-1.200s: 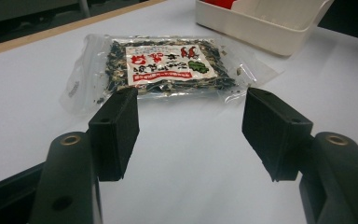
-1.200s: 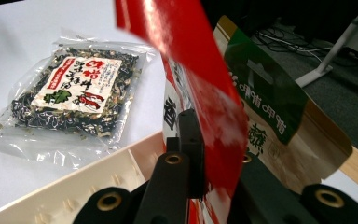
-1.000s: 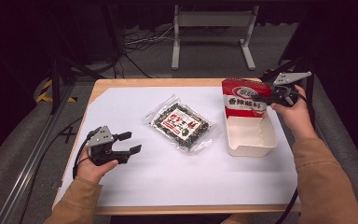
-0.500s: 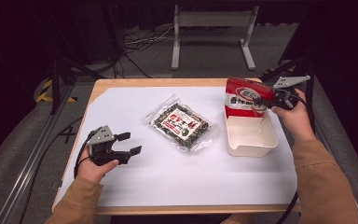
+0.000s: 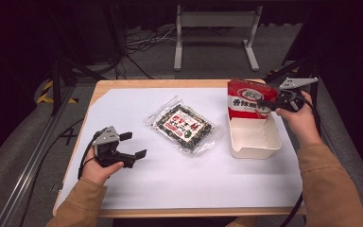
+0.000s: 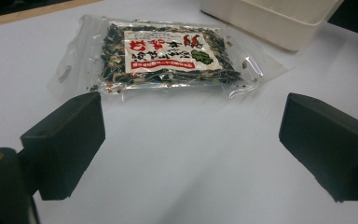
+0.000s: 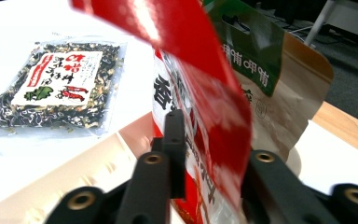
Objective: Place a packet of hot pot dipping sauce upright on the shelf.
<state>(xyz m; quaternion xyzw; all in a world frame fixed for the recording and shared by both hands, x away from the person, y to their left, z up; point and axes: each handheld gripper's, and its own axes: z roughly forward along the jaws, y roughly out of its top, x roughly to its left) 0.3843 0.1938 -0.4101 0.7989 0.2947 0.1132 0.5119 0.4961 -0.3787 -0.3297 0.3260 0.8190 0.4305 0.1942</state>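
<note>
Right gripper (image 5: pixel 264 105), held by the person's right hand at the far right of the table, has its black jaws either side of the upper edge of a red, glossy snack pouch with white lettering (image 5: pixel 246 98). The jaws have just been opening; in the right gripper view the pouch's red film (image 7: pixel 200 107) passes between them with a gap showing, so the pads no longer seem to press on it. Pouch stands upright at the far end of a cream rectangular plastic tub (image 5: pixel 253 138), lower end inside the tub, leaning against its back wall.

Left gripper (image 5: pixel 131 145) sits low over the near left of the white paper-covered wooden table (image 5: pixel 179 179). Its jaws have just been opening and stand wide apart, nothing between them but white surface.

Clear flat packet of dark dried seaweed with a red-and-white label (image 5: pixel 184 126) lies flat mid-table, between the two grippers, just left of the tub and not touching it. In the left gripper view the packet (image 6: pixel 168 58) lies ahead of the jaws, well clear of them.
</note>
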